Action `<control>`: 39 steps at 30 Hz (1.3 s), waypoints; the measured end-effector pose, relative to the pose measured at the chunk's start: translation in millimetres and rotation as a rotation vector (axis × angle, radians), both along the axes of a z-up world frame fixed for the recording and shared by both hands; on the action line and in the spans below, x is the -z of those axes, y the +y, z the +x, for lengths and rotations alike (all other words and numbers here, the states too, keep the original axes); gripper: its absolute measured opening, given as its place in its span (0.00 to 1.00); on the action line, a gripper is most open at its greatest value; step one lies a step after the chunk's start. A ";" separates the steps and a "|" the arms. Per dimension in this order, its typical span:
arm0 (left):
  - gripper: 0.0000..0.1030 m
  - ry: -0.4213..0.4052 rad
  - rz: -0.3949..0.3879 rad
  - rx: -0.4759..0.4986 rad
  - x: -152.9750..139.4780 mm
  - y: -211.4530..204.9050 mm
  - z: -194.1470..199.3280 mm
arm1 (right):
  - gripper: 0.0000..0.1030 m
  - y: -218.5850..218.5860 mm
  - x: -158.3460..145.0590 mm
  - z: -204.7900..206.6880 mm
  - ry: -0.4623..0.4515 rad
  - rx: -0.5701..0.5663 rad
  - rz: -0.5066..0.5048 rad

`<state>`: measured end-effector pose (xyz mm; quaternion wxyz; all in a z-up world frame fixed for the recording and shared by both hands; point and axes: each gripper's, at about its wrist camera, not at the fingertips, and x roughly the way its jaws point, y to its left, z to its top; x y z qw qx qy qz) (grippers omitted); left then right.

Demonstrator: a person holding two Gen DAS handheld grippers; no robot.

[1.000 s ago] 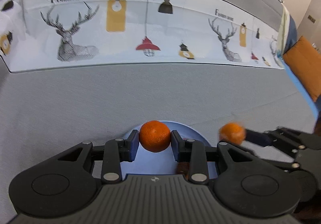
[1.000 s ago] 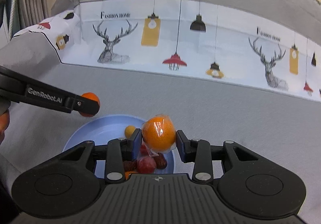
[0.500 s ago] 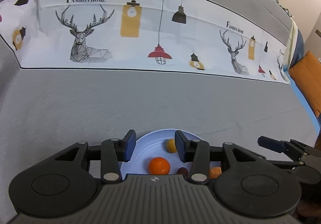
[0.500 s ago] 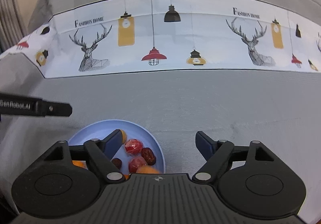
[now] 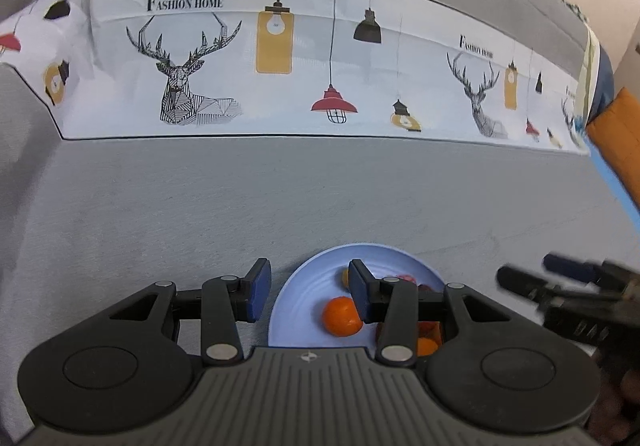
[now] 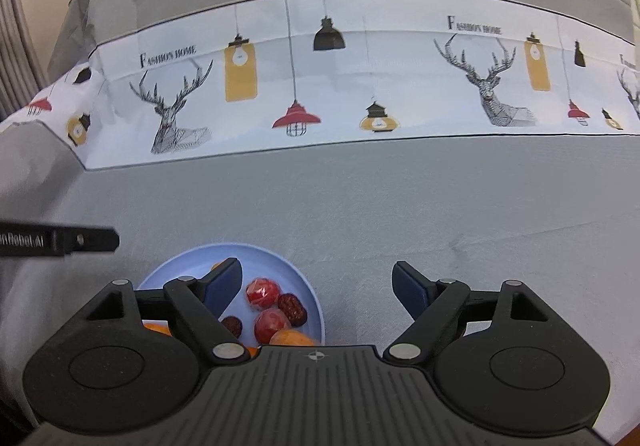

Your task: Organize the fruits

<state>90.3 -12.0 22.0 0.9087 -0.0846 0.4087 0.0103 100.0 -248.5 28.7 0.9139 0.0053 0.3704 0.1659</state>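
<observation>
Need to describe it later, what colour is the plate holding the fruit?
Light blue plate; it shows best in the right wrist view.

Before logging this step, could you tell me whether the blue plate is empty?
Not empty: the blue plate holds an orange and red fruits.

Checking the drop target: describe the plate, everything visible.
The plate is round, pale blue, shallow, with a raised rim and faint rings, plastic-looking. It sits flat on the grey cloth, partly hidden by both grippers. It holds oranges, wrapped red fruits and dark dates. Neither gripper touches it.
</observation>
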 end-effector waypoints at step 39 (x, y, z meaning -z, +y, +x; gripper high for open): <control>0.99 -0.151 0.356 0.149 8.0 -86.0 -169.2 | 0.79 -41.8 7.5 -119.1 -0.062 0.013 0.081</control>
